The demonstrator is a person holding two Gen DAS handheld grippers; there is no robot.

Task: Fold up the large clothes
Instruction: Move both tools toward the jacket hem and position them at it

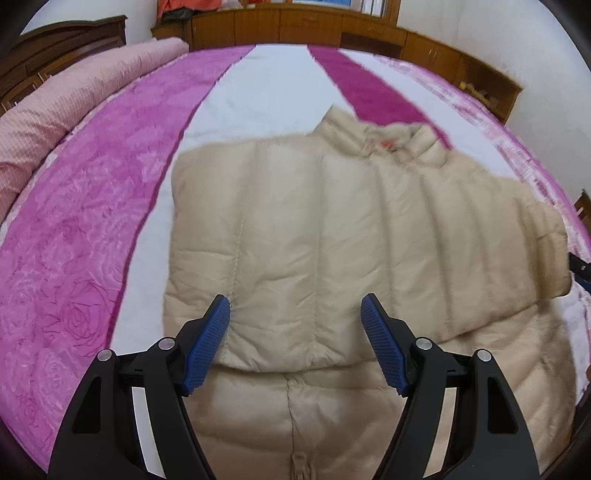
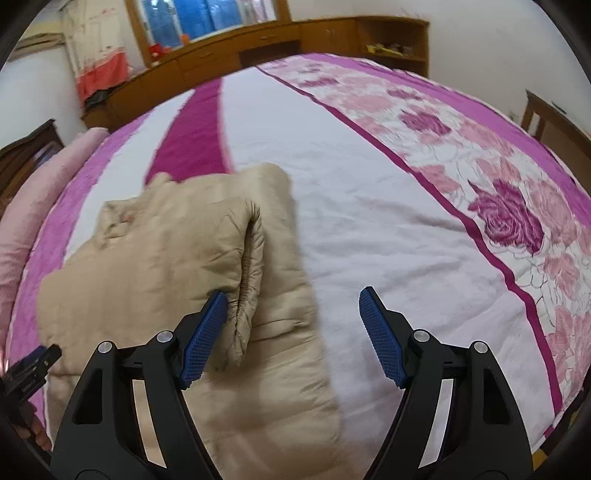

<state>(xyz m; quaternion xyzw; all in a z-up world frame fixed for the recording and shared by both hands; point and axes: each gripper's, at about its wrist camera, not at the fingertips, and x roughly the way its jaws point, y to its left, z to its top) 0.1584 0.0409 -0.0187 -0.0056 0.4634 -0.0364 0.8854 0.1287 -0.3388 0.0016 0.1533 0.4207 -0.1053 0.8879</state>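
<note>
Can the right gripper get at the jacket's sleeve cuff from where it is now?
Probably yes. The right gripper is open, the cuff lies right by its left finger, and nothing covers it.

A home bedroom; a wide bed under a pink and white rose-print cover; a rolled pink quilt along one side; a dark headboard; wooden cabinets line the wall beneath a window.

The left gripper hangs above the beige jacket, jaws apart, nothing between them. The jacket lies on the bedspread, sleeve folded across its body.
</note>
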